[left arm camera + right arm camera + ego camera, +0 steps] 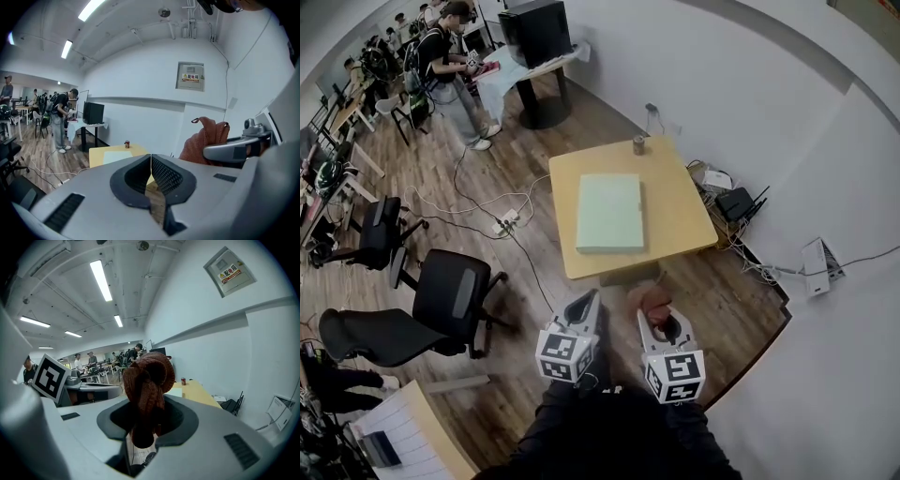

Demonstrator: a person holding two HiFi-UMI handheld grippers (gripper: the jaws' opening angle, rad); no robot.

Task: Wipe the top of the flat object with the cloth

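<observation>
Open-plan office: swivel chairs (441,300), desks (342,112), floor cables (478,202).

A rust-brown knitted cloth (147,376), bunched in the right gripper (146,404), covers the jaws' inner faces and blocks most of the pale green flat rectangular board (174,392) on the yellow wooden table (197,391) behind. In the head view the same cloth hides that gripper's tips. The label on the small dark can (639,144) is too small to read, and the lower edge cuts off the person's dark clothing (609,441).
</observation>
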